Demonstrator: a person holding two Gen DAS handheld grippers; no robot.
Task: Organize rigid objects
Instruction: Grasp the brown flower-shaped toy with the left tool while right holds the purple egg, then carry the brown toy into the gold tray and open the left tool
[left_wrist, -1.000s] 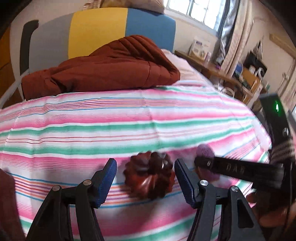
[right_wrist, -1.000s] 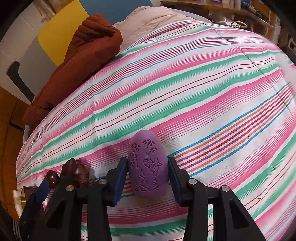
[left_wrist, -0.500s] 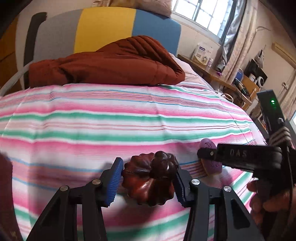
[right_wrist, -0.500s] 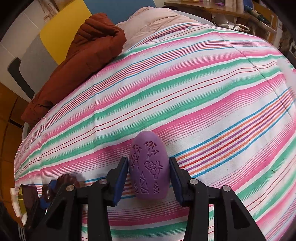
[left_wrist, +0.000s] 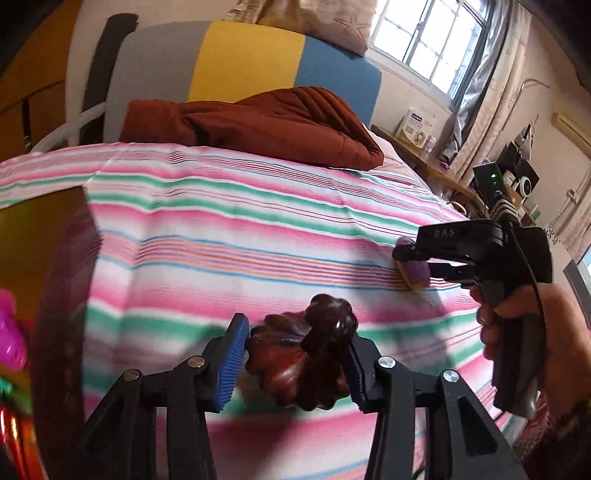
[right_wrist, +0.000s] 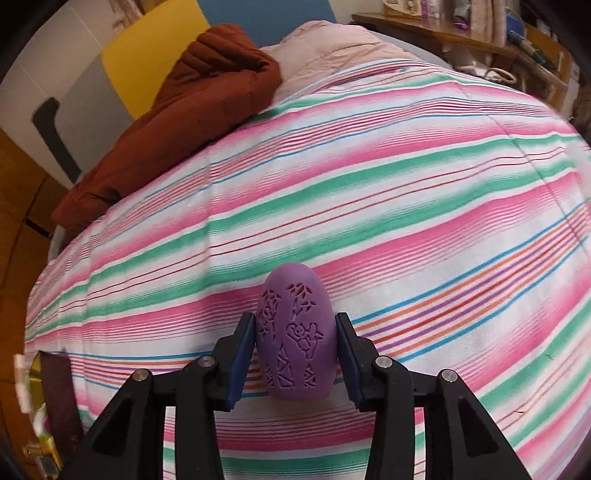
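A dark red-brown carved wooden piece (left_wrist: 321, 332), shaped like a scalloped flower, sits between the blue pads of my left gripper (left_wrist: 293, 365). Its jaws are closing and both pads press on the piece, which hangs just above the striped bed sheet (left_wrist: 258, 229). A purple egg (right_wrist: 295, 339) with cut-out patterns lies on the sheet, and my right gripper (right_wrist: 295, 362) is shut on its sides, the jaws tightening slightly. From the left wrist view, the right gripper (left_wrist: 410, 260) and the egg (left_wrist: 415, 275) are far right, with a hand around the handle.
A rust-brown quilted jacket (left_wrist: 258, 122) lies across the head of the bed, below a grey, yellow and blue headboard (left_wrist: 251, 55). A dark see-through container wall (left_wrist: 55, 295) with pink and coloured items stands at the left edge. A cluttered desk (left_wrist: 424, 155) runs along the right.
The left jaws closed onto the wooden piece and carried it leftward off its spot; the dark container came into view at left. The right gripper stayed on the purple egg.
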